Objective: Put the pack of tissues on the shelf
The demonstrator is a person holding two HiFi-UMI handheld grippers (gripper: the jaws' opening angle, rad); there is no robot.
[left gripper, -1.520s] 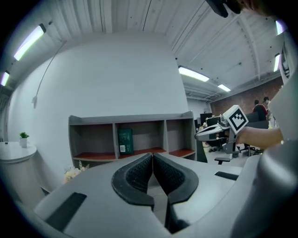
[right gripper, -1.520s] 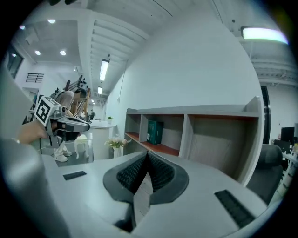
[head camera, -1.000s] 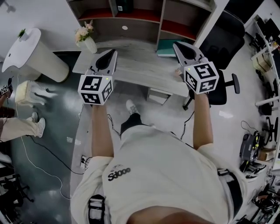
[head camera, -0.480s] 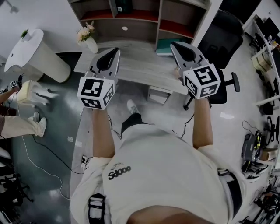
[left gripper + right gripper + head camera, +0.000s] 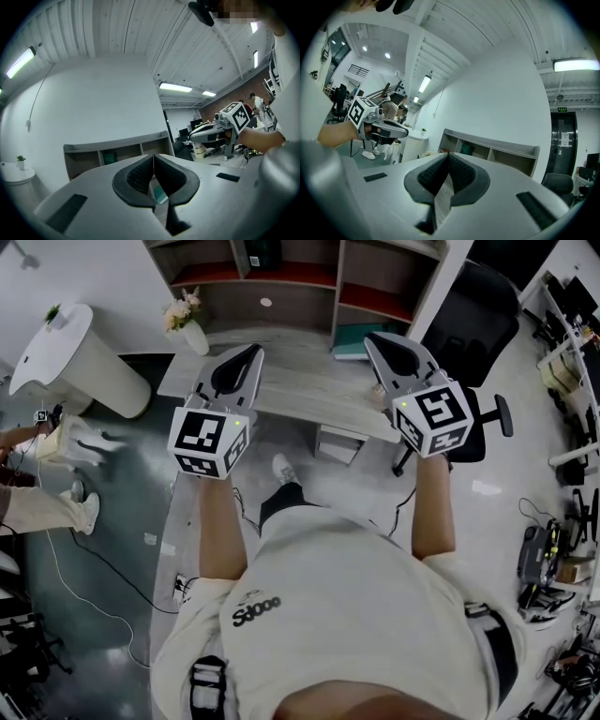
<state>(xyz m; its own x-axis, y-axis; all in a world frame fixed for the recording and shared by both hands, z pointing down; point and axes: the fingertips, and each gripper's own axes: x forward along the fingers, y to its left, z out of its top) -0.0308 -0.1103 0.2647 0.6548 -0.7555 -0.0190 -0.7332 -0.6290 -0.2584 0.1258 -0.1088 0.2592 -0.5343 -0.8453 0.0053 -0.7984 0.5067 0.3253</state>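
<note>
Person stands at a grey wood-grain desk (image 5: 300,390), one gripper in each hand, both held level and pointing toward the far shelf (image 5: 300,301); arms roughly parallel, grippers well apart.

Left gripper (image 5: 254,351): jaws closed, black pads meeting at the tips, nothing between them; it hangs over the desk's left part; through the slot under the tips its own view shows a bit of teal lying beyond, not held.

Right gripper (image 5: 371,337): jaws closed as well, pads together, empty; only desk grain shows through its slot; it hangs over the desk's right part.

Pack of tissues (image 5: 352,341): teal, flat, on the desk's far right part, just in front of the shelf and just left of the right gripper's tip in the head view; no gripper touches it.

The shelf stands against the white wall beyond the desk, with open compartments and red-lined boards; a green box (image 5: 108,158) stands in one compartment.

A vase of flowers (image 5: 184,322) stands at the desk's far left corner; a white round stand (image 5: 70,357) with a small plant is on the floor further left; a black office chair (image 5: 478,320) is right of the desk; a second person (image 5: 42,507) shows at the left edge, only legs and white shoes visible.
</note>
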